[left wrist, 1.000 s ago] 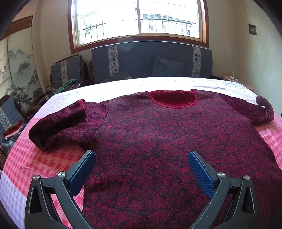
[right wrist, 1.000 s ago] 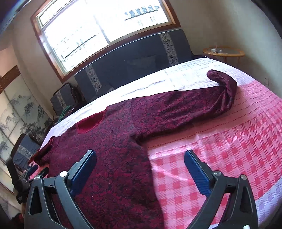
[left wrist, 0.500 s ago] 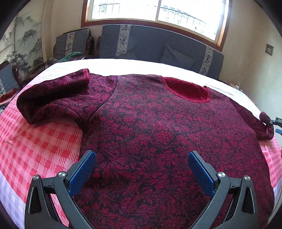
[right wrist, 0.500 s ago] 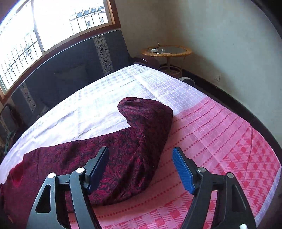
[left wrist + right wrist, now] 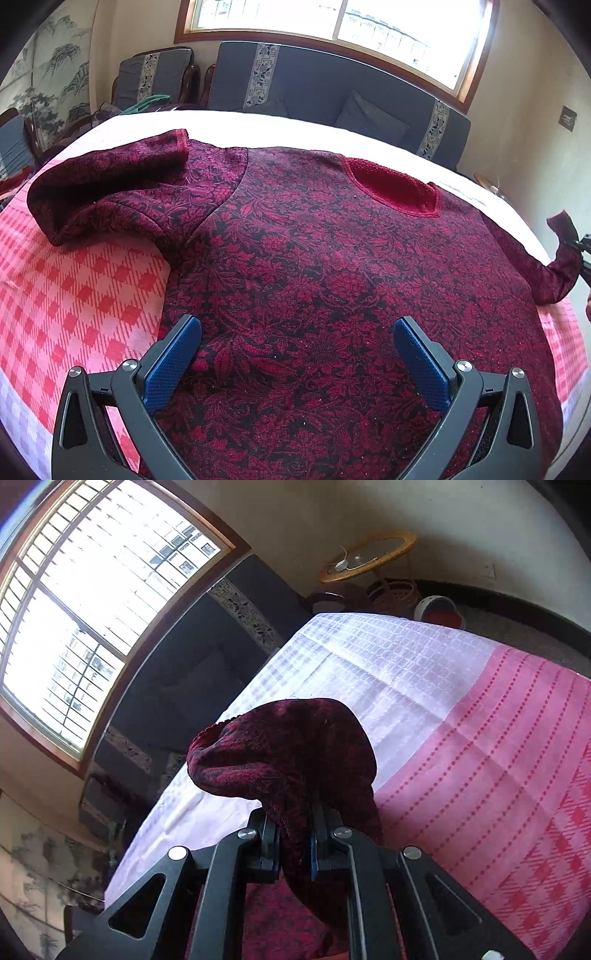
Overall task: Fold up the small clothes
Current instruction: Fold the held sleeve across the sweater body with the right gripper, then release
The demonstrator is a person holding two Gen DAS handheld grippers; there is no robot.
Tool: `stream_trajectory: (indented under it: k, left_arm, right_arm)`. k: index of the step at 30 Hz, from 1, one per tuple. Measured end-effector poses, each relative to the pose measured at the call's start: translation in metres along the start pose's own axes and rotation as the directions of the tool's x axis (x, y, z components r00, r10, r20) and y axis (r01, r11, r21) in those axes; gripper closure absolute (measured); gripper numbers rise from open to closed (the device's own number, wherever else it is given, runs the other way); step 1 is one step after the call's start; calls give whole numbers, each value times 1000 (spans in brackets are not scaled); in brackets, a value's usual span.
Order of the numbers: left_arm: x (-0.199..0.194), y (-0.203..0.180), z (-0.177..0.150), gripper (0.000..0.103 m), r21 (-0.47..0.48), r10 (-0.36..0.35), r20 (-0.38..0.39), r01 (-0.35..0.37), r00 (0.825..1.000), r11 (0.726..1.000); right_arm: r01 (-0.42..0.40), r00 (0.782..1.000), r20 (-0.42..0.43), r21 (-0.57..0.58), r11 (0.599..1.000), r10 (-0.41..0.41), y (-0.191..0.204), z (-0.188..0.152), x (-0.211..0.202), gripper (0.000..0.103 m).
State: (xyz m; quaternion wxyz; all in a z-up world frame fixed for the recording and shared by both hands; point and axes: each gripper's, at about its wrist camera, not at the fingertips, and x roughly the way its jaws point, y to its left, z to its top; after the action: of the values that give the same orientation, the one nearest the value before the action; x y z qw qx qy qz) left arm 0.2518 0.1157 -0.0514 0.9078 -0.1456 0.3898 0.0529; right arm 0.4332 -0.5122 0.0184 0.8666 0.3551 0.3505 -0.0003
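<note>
My right gripper had just clenched on the sweater's sleeve, cuff bunched ahead of its fingers; my left gripper hung released, sweater body between its fingers.

Bright daylight pours through a wide wood-framed window above a dark blue sofa against cream walls.
</note>
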Motion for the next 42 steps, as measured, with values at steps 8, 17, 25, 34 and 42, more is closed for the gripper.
stream_trajectory:
  k: [8,17,25,34,42]
  left_arm:
    - [-6,13,-1,0,-52,-7,13,8,1000,999]
    - [-6,20,0,0,-96,-42,11,43,999,994]
    - [-8,21,-1,0,-108,-59,12,60,998,992]
    - [-10,23,-1,0,-116,-63,15,65,998,991]
    - [-13,22,-2,0,-116,-54,17,56,998,992]
  right_arm:
    - [-308,944,-176,-152,939,281,187,-115,39,93]
    - [-446,841,-449,-260,857,301,297,-277,126,93]
    - [-464,810,-533,-325,824,246,319,-334,149,93]
    - [-521,743,-632,-339,783,221,316,-354,152,52]
    - [-606,703,-644,-322,727,301,320,-347,124,39]
